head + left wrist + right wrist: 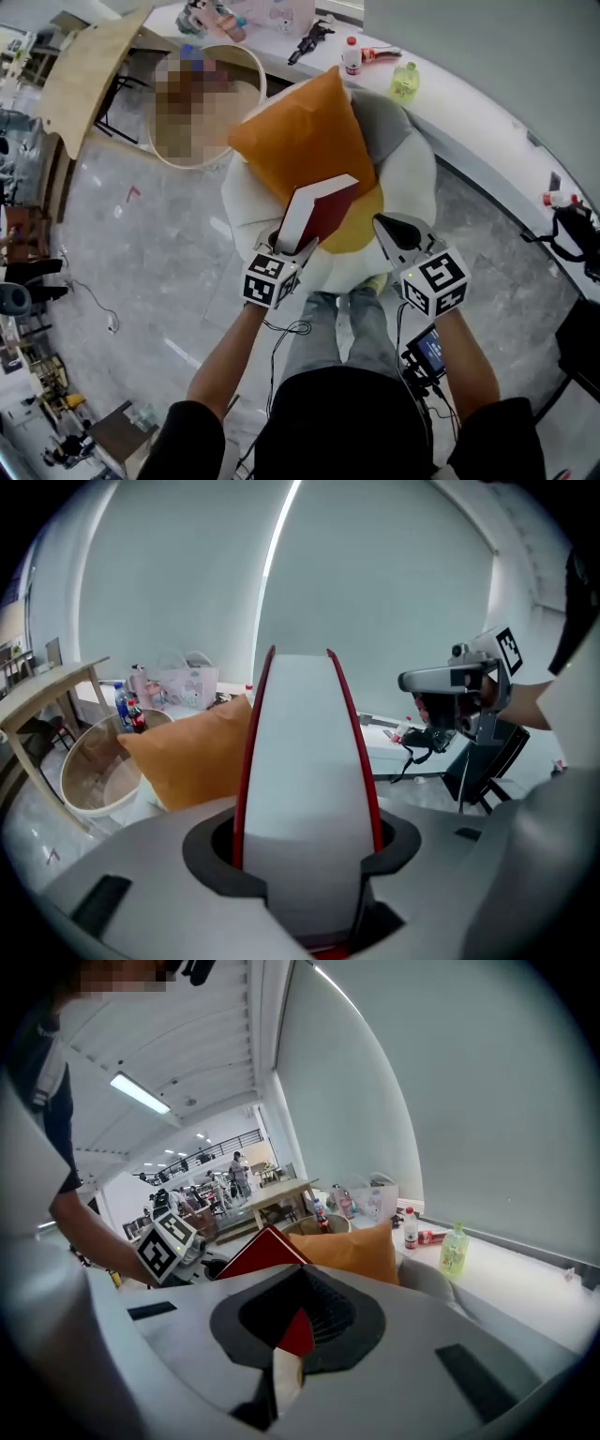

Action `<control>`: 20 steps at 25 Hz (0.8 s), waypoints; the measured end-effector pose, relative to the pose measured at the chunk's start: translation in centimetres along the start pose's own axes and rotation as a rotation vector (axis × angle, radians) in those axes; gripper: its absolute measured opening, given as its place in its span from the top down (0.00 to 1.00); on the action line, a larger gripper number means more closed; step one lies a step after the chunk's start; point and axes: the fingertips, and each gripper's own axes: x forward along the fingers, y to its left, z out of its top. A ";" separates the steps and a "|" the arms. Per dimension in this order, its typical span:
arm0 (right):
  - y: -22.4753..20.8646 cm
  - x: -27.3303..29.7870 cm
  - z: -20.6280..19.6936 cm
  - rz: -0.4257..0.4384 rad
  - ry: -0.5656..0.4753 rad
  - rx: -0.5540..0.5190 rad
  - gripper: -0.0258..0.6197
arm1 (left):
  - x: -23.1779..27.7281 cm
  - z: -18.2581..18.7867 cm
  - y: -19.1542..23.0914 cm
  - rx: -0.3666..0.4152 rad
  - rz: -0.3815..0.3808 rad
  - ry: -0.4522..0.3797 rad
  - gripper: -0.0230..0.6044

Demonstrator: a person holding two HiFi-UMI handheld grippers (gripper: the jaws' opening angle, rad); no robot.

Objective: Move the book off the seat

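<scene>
The left gripper [295, 246] is clenched on the red-covered book with white pages [323, 211]. Its dark pads press both covers near the book's lower end, and the page edge faces straight back along the jaws. The book rises tilted out of this gripper, clear of the round white padded seat [412, 169], above the seat's yellow middle [361, 230]. Just beyond the book's far end, a large orange fabric cushion [300, 136] leans on the seat. The right gripper [382, 225] hangs beside the book on the person's right, near it but apart. Its jaw tips meet on nothing, and part of the red cover shows past them. A pale green bottle [405, 82] stands well beyond the right gripper on a white ledge [469, 112].
</scene>
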 end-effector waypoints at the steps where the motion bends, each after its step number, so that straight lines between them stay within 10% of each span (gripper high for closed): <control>1: 0.2 -0.4 0.8 -0.001 -0.015 -0.001 0.95 | -1.0 1.1 -0.1 -0.004 0.014 -0.027 0.57; 10: 2.9 -2.8 6.5 0.033 -0.116 -0.026 0.95 | -11.9 8.3 -1.3 -0.098 0.203 -0.327 0.57; 20: 14.1 1.1 9.6 0.269 -0.110 -0.185 0.95 | -25.2 4.9 1.0 -0.248 0.461 -0.509 0.57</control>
